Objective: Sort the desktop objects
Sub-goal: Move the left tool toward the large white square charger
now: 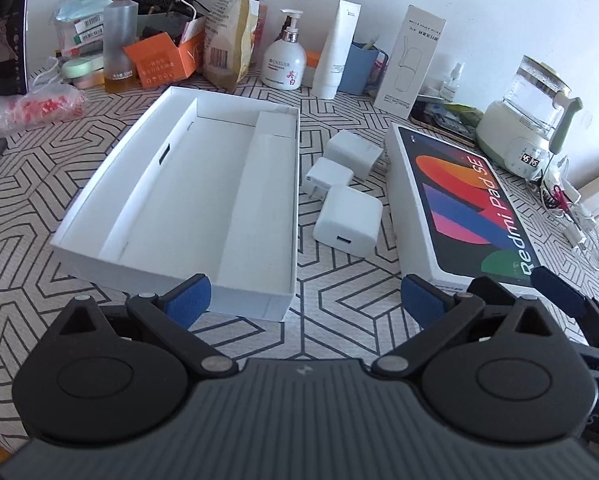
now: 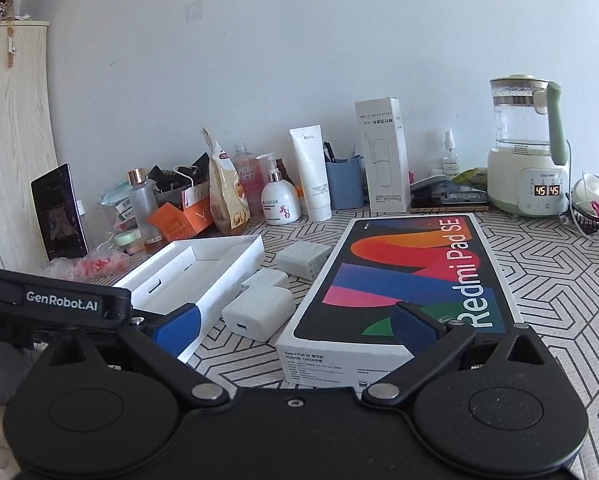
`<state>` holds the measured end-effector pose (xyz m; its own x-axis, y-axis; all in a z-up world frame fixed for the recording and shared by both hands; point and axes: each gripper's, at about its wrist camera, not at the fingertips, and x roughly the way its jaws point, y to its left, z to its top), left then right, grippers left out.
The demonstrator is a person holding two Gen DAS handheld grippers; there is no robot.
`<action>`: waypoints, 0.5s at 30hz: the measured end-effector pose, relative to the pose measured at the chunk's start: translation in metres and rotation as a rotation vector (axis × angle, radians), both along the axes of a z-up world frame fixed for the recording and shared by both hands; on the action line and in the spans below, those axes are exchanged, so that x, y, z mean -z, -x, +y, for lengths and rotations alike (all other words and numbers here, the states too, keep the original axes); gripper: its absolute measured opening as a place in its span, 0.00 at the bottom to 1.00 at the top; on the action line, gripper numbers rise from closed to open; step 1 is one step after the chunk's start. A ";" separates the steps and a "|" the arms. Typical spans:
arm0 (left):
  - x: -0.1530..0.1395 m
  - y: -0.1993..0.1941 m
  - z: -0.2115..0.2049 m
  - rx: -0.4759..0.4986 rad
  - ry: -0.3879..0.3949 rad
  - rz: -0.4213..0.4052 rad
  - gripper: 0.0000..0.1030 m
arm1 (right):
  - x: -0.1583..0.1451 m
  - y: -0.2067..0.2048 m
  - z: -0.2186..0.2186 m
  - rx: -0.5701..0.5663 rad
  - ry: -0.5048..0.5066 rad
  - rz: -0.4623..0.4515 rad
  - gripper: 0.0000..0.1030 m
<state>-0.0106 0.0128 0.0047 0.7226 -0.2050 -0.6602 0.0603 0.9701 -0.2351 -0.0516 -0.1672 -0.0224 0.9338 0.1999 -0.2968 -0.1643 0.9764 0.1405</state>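
Note:
An open white box tray (image 1: 187,192) lies on the patterned tabletop, empty inside. To its right sit three white chargers: a near one (image 1: 347,220) with its USB port facing me, a middle one (image 1: 329,176) and a far one (image 1: 353,152). Beyond them lies the Redmi Pad SE box (image 1: 467,204). My left gripper (image 1: 303,300) is open, low over the tray's near right corner, holding nothing. My right gripper (image 2: 295,328) is open too, at the near end of the Redmi box (image 2: 411,276), with the near charger (image 2: 259,312) just ahead and the tray (image 2: 215,280) to the left.
Clutter lines the back wall: an amber bottle (image 1: 119,40), an orange carton (image 1: 163,60), a snack bag (image 1: 231,28), a pump bottle (image 1: 283,60), a white tube (image 1: 335,52) and a tall white carton (image 1: 411,56). A kettle (image 2: 527,148) and cables stand at the right, a pink bag (image 1: 31,108) at the left.

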 end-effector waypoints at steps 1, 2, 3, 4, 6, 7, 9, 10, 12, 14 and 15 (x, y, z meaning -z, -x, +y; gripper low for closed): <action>0.000 0.001 -0.001 0.004 -0.005 -0.004 1.00 | 0.000 0.000 -0.001 0.003 0.002 0.004 1.00; 0.001 0.001 -0.002 0.008 -0.010 -0.008 0.98 | 0.000 0.000 -0.002 0.006 0.004 0.008 1.00; 0.001 0.002 -0.003 0.012 -0.015 -0.012 0.97 | 0.000 0.000 -0.003 0.008 0.006 0.012 1.00; 0.002 0.003 -0.003 0.016 -0.019 -0.016 0.97 | 0.001 0.000 -0.003 0.011 0.008 0.016 1.00; 0.002 0.004 -0.005 0.024 -0.029 -0.024 0.97 | 0.001 0.000 -0.005 0.017 0.013 0.024 1.00; 0.003 0.005 -0.006 0.028 -0.034 -0.028 0.97 | 0.001 0.001 -0.006 0.020 0.015 0.028 1.00; 0.004 0.006 -0.008 0.036 -0.044 -0.036 0.97 | 0.001 0.001 -0.008 0.025 0.019 0.036 1.00; 0.004 0.007 -0.008 0.040 -0.049 -0.040 0.97 | 0.001 0.001 -0.008 0.028 0.021 0.040 1.00; 0.005 0.008 -0.010 0.048 -0.058 -0.048 0.97 | 0.002 0.001 -0.010 0.034 0.025 0.048 1.00; 0.006 0.010 -0.012 0.056 -0.068 -0.055 0.97 | 0.003 0.000 -0.014 0.024 0.002 0.065 1.00; 0.006 0.010 -0.013 0.060 -0.073 -0.059 0.94 | 0.003 -0.002 -0.014 0.021 -0.015 0.077 1.00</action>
<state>-0.0208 0.0002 -0.0013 0.7487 -0.2023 -0.6313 0.1310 0.9787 -0.1583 -0.0499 -0.1816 -0.0255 0.9124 0.1857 -0.3647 -0.1324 0.9772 0.1663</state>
